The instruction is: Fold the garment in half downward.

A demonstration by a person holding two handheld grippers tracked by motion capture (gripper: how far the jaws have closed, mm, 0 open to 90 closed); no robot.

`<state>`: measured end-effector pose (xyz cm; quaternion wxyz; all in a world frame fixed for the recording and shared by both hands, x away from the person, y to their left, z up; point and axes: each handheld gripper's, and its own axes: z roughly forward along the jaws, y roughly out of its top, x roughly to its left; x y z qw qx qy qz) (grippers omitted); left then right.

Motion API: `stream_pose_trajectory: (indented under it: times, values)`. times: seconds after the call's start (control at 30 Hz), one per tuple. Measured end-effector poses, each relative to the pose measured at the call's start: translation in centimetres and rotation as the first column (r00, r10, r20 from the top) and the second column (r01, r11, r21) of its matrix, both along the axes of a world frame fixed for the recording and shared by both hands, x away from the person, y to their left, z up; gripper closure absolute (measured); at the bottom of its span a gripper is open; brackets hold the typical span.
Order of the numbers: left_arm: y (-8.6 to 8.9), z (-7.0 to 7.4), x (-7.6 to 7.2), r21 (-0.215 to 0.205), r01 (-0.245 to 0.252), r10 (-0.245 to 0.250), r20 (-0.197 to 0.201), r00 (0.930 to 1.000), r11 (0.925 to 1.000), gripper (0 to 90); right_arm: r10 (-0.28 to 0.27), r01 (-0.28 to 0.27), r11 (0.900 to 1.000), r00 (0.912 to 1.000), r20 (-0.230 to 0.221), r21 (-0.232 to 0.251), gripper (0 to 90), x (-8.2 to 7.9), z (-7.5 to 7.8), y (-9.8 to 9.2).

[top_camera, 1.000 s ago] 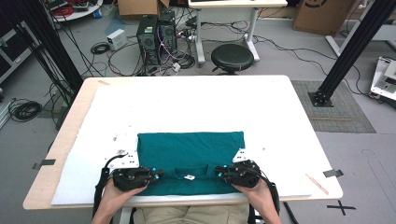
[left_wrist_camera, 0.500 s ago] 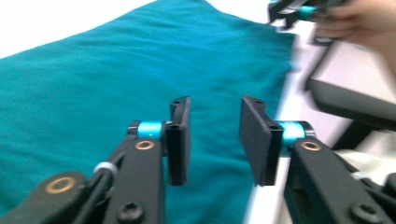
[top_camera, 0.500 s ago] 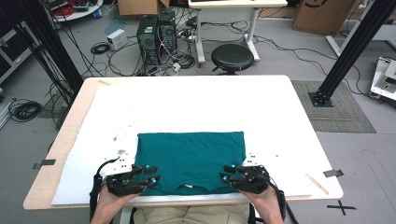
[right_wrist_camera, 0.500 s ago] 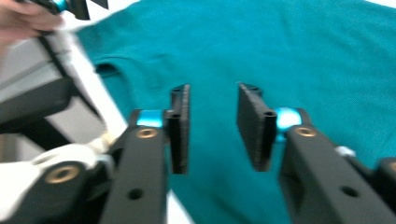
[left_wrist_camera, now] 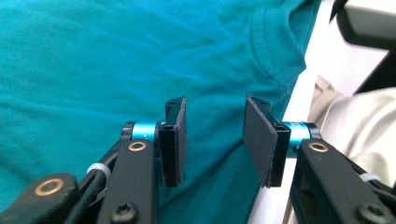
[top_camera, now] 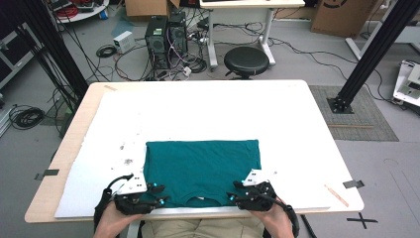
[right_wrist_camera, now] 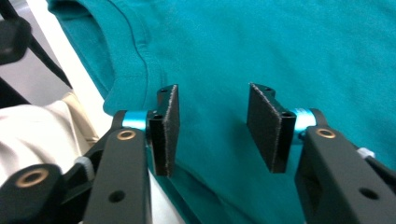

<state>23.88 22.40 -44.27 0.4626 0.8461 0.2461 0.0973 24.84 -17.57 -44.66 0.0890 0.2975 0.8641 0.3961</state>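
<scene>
A folded teal T-shirt (top_camera: 200, 166) lies flat on the white table cover (top_camera: 208, 114), its collar (top_camera: 200, 200) at the near edge. My left gripper (top_camera: 161, 198) sits at the shirt's near left corner and my right gripper (top_camera: 233, 197) at its near right corner. In the left gripper view the left gripper (left_wrist_camera: 215, 140) stands open over the shirt (left_wrist_camera: 116, 70) near the collar (left_wrist_camera: 275, 46). In the right gripper view the right gripper (right_wrist_camera: 212, 130) stands open over the shirt (right_wrist_camera: 280, 46). Both pairs of jaws have just been opening, and the cloth lies below them, unpinched.
The table's near edge (top_camera: 198, 214) runs right under both hands, with the person's beige trousers (left_wrist_camera: 355, 116) below it. Tape marks (top_camera: 352, 184) sit on the table's corners. A black stool (top_camera: 246, 60), computer towers (top_camera: 166, 37) and black frame posts (top_camera: 369, 54) stand beyond the table.
Both grippers were shut at the shirt's near edge and now stand open, having let the cloth go. The right hand has drawn slightly back toward the person.
</scene>
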Motion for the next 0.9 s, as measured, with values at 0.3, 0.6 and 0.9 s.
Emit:
stream_pose_trajectory:
  times: [0.3,0.6,0.9]
  values:
    - [4.6,1.4,-0.3,-0.123,-0.253,0.265,0.087,0.9604,0.9595,39.0,-0.201,0.191,0.971,0.9776,0.061,0.145,24.5,0.5,1.7,-4.8]
    - [5.7,1.7,-0.5,-0.149,-0.32,0.335,0.094,0.9374,0.9357,28.4,-0.342,0.315,0.929,0.9308,0.127,0.195,20.7,0.8,2.3,-8.3]
    - [6.2,1.6,-1.1,-0.16,-0.345,0.363,0.098,0.9268,0.9248,28.5,-0.357,0.33,0.925,0.9237,0.138,0.187,20.7,0.9,2.2,-8.4]
